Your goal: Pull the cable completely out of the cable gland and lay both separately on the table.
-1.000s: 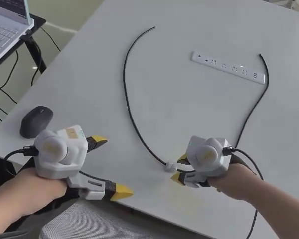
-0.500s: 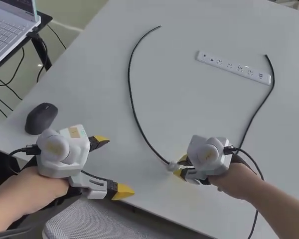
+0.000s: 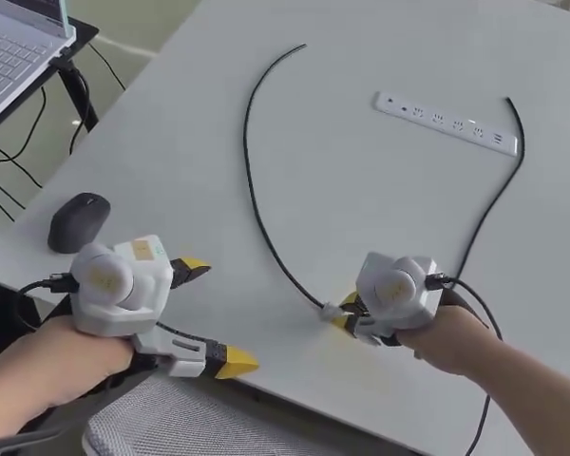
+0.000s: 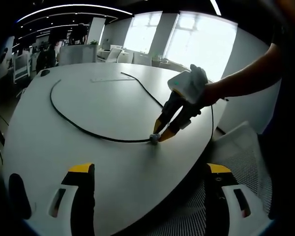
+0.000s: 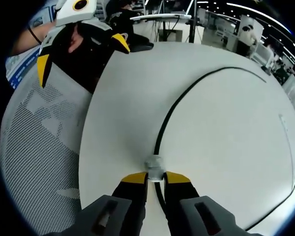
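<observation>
Right at the near edge, the grey mesh chair [image 3: 161, 427] pokes out from under the bench [image 3: 171, 142], and above it the left claw [image 3: 214, 313] hangs in a hand, its yellow-tipped jaws spread wide apart, released, nothing between them. It points across toward its partner; in the left gripper view you look straight along those parted jaws at the other tool.

A bit further in and to the right, the right claw [image 3: 345, 313] is down on the bench top, angled low, jaws drawn close together. In the right gripper view the yellow tips pinch the little pale cable gland [image 5: 154, 167] on both sides, so that one is clenched on the gland. The gland sits on the bench surface near the front edge, and the black cable [image 3: 247, 161] runs through it: one short stretch passes back between the jaws, the long stretch leaves the front of the gland.

Off to the left, near the bench's side edge, a dark mouse [image 3: 79, 220] lies by itself, well apart from both tools.

Follow the cable now: it sweeps away from the gland in one wide curve across the middle of the bench, its free end lying loose at the far side.

Far right, a white power strip [image 3: 446, 123] lies flat, its own black cord [image 3: 499, 204] trailing back toward the near edge past the right hand. Beyond the bench's left corner, a laptop [image 3: 14, 47] sits open on a separate stand
</observation>
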`<act>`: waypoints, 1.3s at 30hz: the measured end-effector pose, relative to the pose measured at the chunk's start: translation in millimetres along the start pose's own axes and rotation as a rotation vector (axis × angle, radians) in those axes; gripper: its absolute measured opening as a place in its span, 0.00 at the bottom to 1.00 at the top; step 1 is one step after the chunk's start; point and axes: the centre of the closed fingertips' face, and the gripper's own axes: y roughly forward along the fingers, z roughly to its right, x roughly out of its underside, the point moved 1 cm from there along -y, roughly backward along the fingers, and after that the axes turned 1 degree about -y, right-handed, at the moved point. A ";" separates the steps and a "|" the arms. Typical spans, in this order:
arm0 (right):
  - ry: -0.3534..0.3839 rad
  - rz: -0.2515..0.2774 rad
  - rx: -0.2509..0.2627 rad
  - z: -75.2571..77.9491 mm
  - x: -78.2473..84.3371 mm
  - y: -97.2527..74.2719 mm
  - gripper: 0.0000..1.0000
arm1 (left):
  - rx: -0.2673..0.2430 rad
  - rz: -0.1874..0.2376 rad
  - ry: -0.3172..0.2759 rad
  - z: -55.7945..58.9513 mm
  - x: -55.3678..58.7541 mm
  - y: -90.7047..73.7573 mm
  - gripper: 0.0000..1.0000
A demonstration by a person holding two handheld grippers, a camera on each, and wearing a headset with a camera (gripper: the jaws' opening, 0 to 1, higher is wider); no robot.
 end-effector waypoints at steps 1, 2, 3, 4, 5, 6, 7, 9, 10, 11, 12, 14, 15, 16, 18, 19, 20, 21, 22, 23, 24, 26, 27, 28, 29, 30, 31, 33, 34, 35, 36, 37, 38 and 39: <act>0.014 0.007 0.001 0.1 -1.4 -1.9 0.08 | 0.003 -0.002 0.004 1.0 -0.7 0.5 0.92; 0.021 0.011 -0.002 -0.1 -2.0 -3.0 0.08 | 0.004 -0.002 0.006 1.5 -1.2 0.7 0.92; 0.032 0.020 -0.001 -0.2 -3.5 -4.8 0.08 | 0.008 -0.004 0.008 2.3 -2.1 1.1 0.92; 0.043 0.025 0.001 -0.5 -4.6 -6.4 0.08 | 0.011 -0.005 0.011 3.0 -2.7 1.3 0.92; 0.052 0.032 0.000 -0.9 -5.9 -8.0 0.07 | 0.012 -0.006 0.014 3.3 -3.2 1.6 0.92; 0.067 0.042 -0.003 -2.5 -8.2 -10.8 0.07 | 0.014 -0.009 0.021 3.5 -4.1 2.1 0.92; 0.087 0.048 -0.011 -4.4 -9.9 -12.7 0.07 | 0.015 -0.010 0.024 3.7 -5.0 2.3 0.92; 0.091 0.049 -0.023 -7.8 -11.9 -17.1 0.07 | 0.017 -0.008 0.028 4.2 -7.6 2.9 0.92; 0.082 0.048 -0.024 -10.4 -12.8 -20.0 0.07 | 0.020 -0.004 0.029 4.9 -10.2 3.8 0.92; 0.075 0.045 -0.023 -11.2 -13.3 -22.1 0.07 | 0.023 -0.003 0.032 5.9 -12.0 4.7 0.92; 0.072 0.046 -0.023 -12.6 -14.6 -25.8 0.07 | 0.027 -0.003 0.038 7.6 -14.5 6.1 0.92; 0.073 0.052 -0.024 -14.8 -17.8 -32.2 0.07 | 0.036 -0.004 0.054 9.9 -18.4 8.9 0.92; 0.073 0.055 -0.024 -15.7 -19.3 -34.6 0.07 | 0.040 -0.006 0.060 11.3 -20.1 9.8 0.92; 0.071 0.058 -0.025 -18.0 -21.9 -39.0 0.07 | 0.047 -0.007 0.072 13.8 -23.2 10.9 0.92; 0.062 0.063 -0.027 -21.1 -25.0 -44.5 0.07 | 0.056 -0.007 0.086 18.3 -28.5 12.3 0.92; 0.062 0.065 -0.029 -22.2 -25.8 -46.5 0.07 | 0.060 -0.006 0.092 19.9 -30.4 13.1 0.92; 0.062 0.065 -0.030 -23.6 -26.4 -48.7 0.07 | 0.064 -0.007 0.097 21.4 -31.8 13.9 0.92; 0.059 0.067 -0.029 -25.3 -27.4 -52.1 0.07 | 0.070 -0.009 0.104 23.6 -33.9 15.1 0.91; 0.061 0.070 -0.029 -26.3 -28.2 -54.8 0.07 | 0.074 -0.009 0.111 25.3 -35.6 15.8 0.91; 0.071 0.078 -0.031 -27.9 -29.9 -58.9 0.07 | 0.081 -0.008 0.118 29.0 -38.7 16.3 0.91; 0.076 0.083 -0.032 -29.1 -31.0 -61.8 0.07 | 0.087 -0.008 0.123 31.5 -40.6 16.9 0.91; 0.088 0.096 -0.035 -32.1 -33.6 -68.6 0.07 | 0.101 -0.006 0.132 36.7 -45.5 18.5 0.91; 0.089 0.099 -0.036 -33.6 -34.4 -71.3 0.07 | 0.106 -0.004 0.135 38.4 -47.5 19.5 0.90; 0.089 0.103 -0.039 -36.5 -35.5 -75.3 0.07 | 0.115 -0.001 0.139 41.4 -50.5 20.5 0.90; 0.088 0.108 -0.039 -38.1 -36.4 -77.9 0.07 | 0.122 0.001 0.141 43.6 -52.6 21.2 0.90; 0.087 0.114 -0.040 -40.6 -37.6 -81.7 0.07 | 0.133 0.004 0.146 47.6 -55.7 22.4 0.89; 0.086 0.116 -0.041 -42.2 -38.2 -83.9 0.07 | 0.140 0.003 0.152 50.5 -57.5 23.0 0.89; 0.078 0.122 -0.043 -46.9 -40.1 -90.0 0.07 | 0.162 0.009 0.178 58.5 -63.1 24.9 0.87; 0.076 0.122 -0.042 -48.5 -40.9 -92.8 0.07 | 0.173 0.015 0.181 62.2 -66.0 25.5 0.86; 0.072 0.122 -0.040 -49.8 -41.7 -95.6 0.06 | 0.178 0.013 0.181 64.9 -67.7 26.0 0.85; 0.066 0.125 -0.026 -50.5 -43.9 -101.0 0.06 | 0.193 0.010 0.194 70.2 -70.1 26.5 0.85; 0.065 0.133 -0.019 -51.3 -46.4 -105.1 0.06 | 0.198 0.009 0.206 72.8 -71.9 26.7 0.84; 0.067 0.150 -0.020 -54.2 -50.7 -110.9 0.06 | 0.204 0.006 0.215 76.3 -74.2 27.0 0.84; 0.067 0.156 -0.021 -55.8 -52.6 -114.4 0.06 | 0.212 0.006 0.219 78.5 -75.8 27.4 0.83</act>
